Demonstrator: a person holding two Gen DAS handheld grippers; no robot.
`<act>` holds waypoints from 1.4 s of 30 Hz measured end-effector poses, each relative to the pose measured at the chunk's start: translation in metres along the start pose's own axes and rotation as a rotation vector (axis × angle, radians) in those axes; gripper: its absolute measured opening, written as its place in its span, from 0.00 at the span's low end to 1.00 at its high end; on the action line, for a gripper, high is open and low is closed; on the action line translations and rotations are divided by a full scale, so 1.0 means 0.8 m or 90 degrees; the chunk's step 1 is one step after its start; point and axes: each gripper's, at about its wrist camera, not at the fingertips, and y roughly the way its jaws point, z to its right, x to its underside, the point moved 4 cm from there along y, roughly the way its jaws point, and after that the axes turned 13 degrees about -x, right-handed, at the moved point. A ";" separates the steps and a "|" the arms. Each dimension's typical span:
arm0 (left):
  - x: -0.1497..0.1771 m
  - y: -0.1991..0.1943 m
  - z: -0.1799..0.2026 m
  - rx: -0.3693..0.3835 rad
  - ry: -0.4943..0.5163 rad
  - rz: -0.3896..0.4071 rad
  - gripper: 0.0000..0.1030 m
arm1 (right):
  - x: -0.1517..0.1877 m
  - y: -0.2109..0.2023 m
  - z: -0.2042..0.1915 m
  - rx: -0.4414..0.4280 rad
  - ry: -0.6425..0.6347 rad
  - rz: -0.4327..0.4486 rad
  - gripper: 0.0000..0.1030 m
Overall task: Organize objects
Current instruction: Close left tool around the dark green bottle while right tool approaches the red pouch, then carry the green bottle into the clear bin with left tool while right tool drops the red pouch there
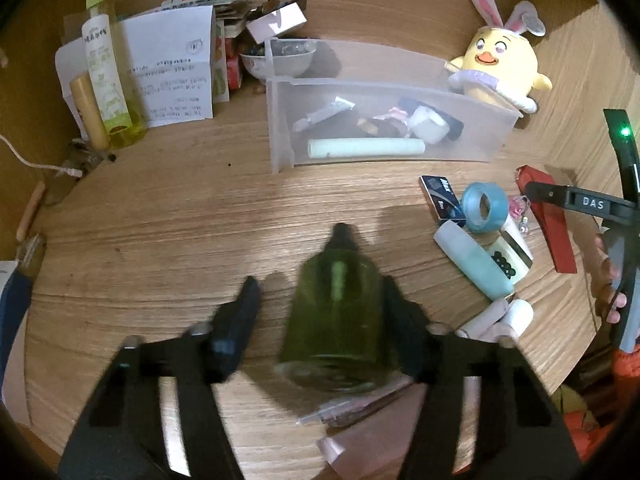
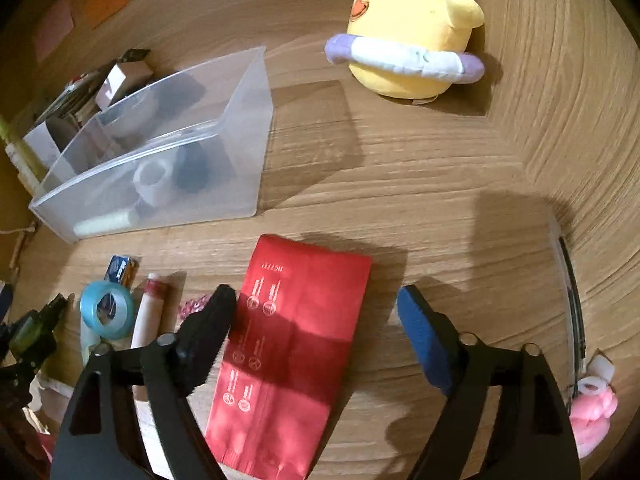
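A dark green bottle (image 1: 336, 308) with a black cap lies between the fingers of my left gripper (image 1: 320, 300); the jaws stand wide, the right finger against the bottle, the left one apart from it. The bottle also shows in the right wrist view (image 2: 32, 330). My right gripper (image 2: 316, 306) is open over a flat red packet (image 2: 288, 356) lying on the wooden table. A clear plastic bin (image 1: 384, 120) holds tubes and a white jar; it also shows in the right wrist view (image 2: 160, 152).
Blue tape roll (image 1: 484, 208), a dark blue box (image 1: 442, 200) and a pale blue tube (image 1: 474, 264) lie right of the bottle. A yellow plush chick (image 1: 500, 64) stands behind the bin. A tall yellow-green spray bottle (image 1: 106, 68) and papers (image 1: 168, 72) stand back left.
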 end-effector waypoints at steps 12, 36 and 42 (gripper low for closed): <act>-0.031 -0.033 -0.012 0.016 -0.042 0.075 0.40 | -0.013 -0.046 0.007 -0.031 -0.038 0.063 0.51; -0.186 -0.012 0.009 0.051 -0.057 0.101 0.40 | -0.168 -0.017 -0.136 -0.168 -0.177 0.099 0.52; -0.201 0.030 0.026 0.053 -0.028 0.053 0.40 | -0.186 0.049 -0.144 -0.154 -0.201 0.023 0.52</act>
